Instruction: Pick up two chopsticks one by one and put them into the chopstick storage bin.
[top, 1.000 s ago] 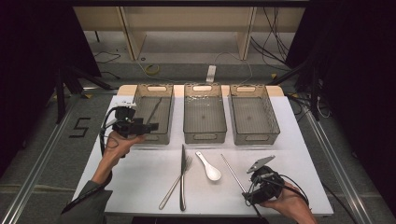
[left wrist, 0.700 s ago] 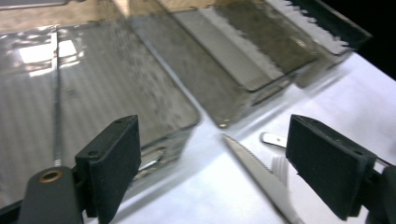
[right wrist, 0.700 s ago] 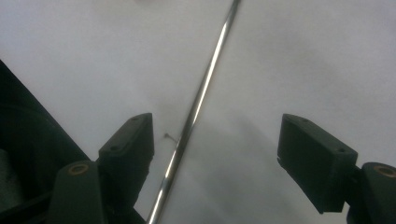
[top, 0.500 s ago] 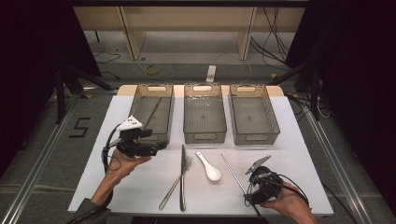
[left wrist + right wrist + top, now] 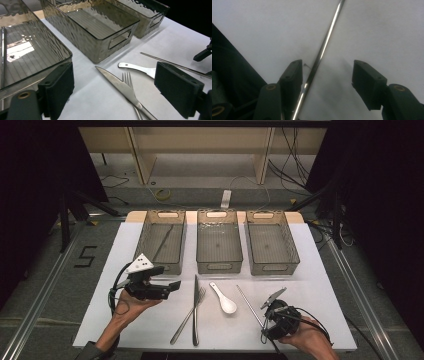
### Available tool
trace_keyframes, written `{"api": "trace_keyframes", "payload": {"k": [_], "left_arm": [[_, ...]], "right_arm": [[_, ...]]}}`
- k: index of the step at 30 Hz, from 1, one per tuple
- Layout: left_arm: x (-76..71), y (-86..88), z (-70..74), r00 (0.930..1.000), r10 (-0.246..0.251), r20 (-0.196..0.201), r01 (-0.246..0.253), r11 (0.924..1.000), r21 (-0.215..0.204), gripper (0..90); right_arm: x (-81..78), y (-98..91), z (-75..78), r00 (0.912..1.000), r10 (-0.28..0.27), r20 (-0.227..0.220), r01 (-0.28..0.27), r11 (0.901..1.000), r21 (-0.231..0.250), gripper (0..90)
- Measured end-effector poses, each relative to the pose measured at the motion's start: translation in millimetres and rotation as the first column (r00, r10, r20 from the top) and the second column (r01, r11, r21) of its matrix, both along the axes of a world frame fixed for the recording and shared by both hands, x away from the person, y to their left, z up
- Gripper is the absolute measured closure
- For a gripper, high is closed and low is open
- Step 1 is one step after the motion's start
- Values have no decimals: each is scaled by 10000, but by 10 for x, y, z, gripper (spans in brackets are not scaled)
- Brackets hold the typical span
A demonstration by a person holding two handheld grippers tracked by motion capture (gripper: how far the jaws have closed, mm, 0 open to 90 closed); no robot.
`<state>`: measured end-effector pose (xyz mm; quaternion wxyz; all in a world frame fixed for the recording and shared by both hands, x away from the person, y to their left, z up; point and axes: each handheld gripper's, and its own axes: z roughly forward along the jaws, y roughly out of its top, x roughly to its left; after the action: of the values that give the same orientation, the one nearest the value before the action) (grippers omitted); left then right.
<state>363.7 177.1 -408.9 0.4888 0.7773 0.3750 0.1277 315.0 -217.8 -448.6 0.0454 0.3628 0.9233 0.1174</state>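
right gripper (image 5: 268, 311): high view, near edge of the table at right, in a hand; jaws apart, have just been closing, over the near end of 1 metal chopstick (image 5: 248, 305)
left gripper (image 5: 172, 285): high view, left of centre, in a hand, jaws wide apart, nothing between them, points toward the cutlery
bins: 3 clear grey bins in a row at far side: left bin (image 5: 162, 242), middle bin (image 5: 218, 241), right bin (image 5: 271, 241)
in left bin: 1 thin metal stick (image 5: 163, 241), lying slantwise; other 2 bins bare
cutlery on white table (image 5: 320, 285): 1 knife (image 5: 195, 310), 1 fork (image 5: 189, 314) crossing under it, 1 white spoon (image 5: 223, 298), plus the chopstick; 4 loose pieces
left gripper view: 2 black pads wide apart, left pad (image 5: 56, 88) by the left bin's corner, right pad (image 5: 177, 88) in front of the spoon handle; knife and fork lie between the pads, farther off, untouched; 3 bins behind
right gripper view: chopstick (image 5: 322, 53) runs slantwise between the pads, touching or just beside the left pad (image 5: 291, 76), well apart from the right pad (image 5: 368, 82); flat on the white top; not clamped
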Motion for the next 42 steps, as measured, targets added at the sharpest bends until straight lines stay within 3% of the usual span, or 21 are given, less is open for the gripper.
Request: {"api": "trace_keyframes", "payload": {"k": [2,10,25,35,42], "left_arm": [[-26,-9,-4,10000,-55,34,54,9999,135,157],[-81,-3,-1,10000,-35,36,36,10000,-60,158],[-91,-39,-23,9997,-239,23,238,9995,211,158],[-101,-48,-23,9995,-314,74,312,9991,278,159],[-100,-50,-25,9994,-346,84,344,9989,327,160]], "right_arm": [[-3,5,-1,10000,72,-7,-72,10000,2,488],[5,52,-23,9995,267,-169,-266,9996,38,591],[51,93,-69,9986,504,-152,-511,9976,-466,771],[126,108,-66,9985,129,-536,-162,9980,-612,853],[116,123,-63,9980,502,-395,-531,9957,-765,858]]}}
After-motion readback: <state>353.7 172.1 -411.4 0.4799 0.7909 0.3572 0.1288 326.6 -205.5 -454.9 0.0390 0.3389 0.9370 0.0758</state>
